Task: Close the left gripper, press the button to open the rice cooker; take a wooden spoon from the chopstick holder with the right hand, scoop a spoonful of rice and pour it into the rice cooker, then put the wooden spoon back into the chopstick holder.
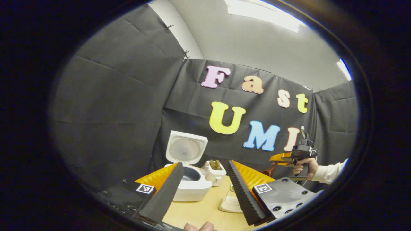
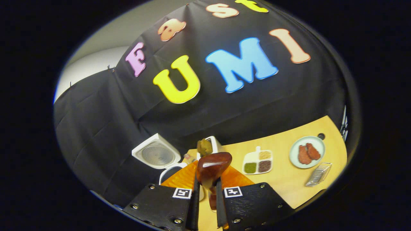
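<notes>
The white rice cooker (image 1: 193,187) stands open on the table, lid (image 1: 186,150) upright and dark inner pot showing. My left gripper (image 1: 204,164) is open just in front of it, holding nothing. The white chopstick holder (image 1: 215,173) with wooden handles stands right of the cooker. Farther right, a hand holds my right gripper (image 1: 284,158) in the air. In the right gripper view my right gripper (image 2: 207,186) is shut on the handle of the glossy brown wooden spoon (image 2: 213,167), whose bowl points up above the chopstick holder (image 2: 209,146). The cooker lid (image 2: 156,155) lies to the left.
A white divided dish (image 2: 257,162) with green, brown and pale grains sits right of the holder, and shows as the dish (image 1: 230,202) near my left finger. A pale plate (image 2: 307,151) with two reddish pieces and a clear ribbed container (image 2: 318,174) lie farther right on the wooden table (image 2: 282,186).
</notes>
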A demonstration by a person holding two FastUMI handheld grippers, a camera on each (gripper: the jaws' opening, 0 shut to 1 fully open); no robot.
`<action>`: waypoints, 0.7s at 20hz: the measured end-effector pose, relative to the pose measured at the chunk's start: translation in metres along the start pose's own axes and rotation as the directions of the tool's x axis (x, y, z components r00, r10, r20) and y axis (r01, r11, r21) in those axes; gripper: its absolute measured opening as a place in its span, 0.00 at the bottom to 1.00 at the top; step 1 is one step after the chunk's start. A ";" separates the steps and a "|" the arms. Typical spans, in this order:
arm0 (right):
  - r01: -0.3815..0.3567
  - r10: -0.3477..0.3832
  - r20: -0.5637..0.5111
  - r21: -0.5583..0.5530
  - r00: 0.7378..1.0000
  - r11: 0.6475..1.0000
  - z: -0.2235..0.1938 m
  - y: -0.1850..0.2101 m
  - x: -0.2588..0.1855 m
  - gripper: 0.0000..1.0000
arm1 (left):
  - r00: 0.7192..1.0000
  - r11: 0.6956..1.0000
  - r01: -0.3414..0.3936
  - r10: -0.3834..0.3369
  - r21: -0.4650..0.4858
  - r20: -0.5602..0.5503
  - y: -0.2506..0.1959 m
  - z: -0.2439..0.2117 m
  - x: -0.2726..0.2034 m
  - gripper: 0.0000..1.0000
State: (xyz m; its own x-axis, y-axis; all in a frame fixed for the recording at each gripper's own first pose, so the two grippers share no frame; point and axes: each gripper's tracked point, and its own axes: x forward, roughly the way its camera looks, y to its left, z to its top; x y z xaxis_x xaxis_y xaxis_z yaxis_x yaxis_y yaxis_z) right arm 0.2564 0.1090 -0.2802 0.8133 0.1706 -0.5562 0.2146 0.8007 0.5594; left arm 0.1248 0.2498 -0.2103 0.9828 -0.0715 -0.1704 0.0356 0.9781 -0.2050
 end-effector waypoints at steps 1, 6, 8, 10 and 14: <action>0.042 -0.042 0.023 0.019 0.999 0.999 0.009 -0.025 -0.013 0.22 | 1.000 1.000 0.021 -0.021 -0.014 -0.012 -0.011 -0.004 0.001 0.94; 0.206 -0.218 0.063 0.159 0.974 0.966 0.028 -0.142 -0.068 0.22 | 0.996 0.997 0.076 -0.076 -0.010 -0.054 -0.051 -0.017 0.006 0.93; 0.254 -0.269 0.053 0.194 0.962 0.948 0.021 -0.185 -0.076 0.22 | 0.996 0.998 0.069 -0.068 0.011 -0.049 -0.066 -0.016 0.011 0.93; 0.294 -0.310 0.041 0.216 0.950 0.931 0.015 -0.223 -0.077 0.22 | 0.997 0.998 0.055 -0.055 0.004 -0.055 -0.083 -0.019 0.014 0.93; 0.326 -0.333 -0.015 0.246 0.943 0.913 -0.001 -0.282 -0.061 0.22 | 0.997 0.999 -0.005 0.009 0.042 -0.083 -0.112 -0.030 0.012 0.92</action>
State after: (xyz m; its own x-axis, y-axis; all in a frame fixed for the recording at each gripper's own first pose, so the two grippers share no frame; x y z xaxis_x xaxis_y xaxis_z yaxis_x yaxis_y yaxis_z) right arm 0.1459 -0.1266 -0.4046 0.6873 -0.0966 -0.7200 0.5940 0.6452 0.4804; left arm 0.1273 0.1331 -0.2181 0.9647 -0.0791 -0.2514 0.0381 0.9858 -0.1638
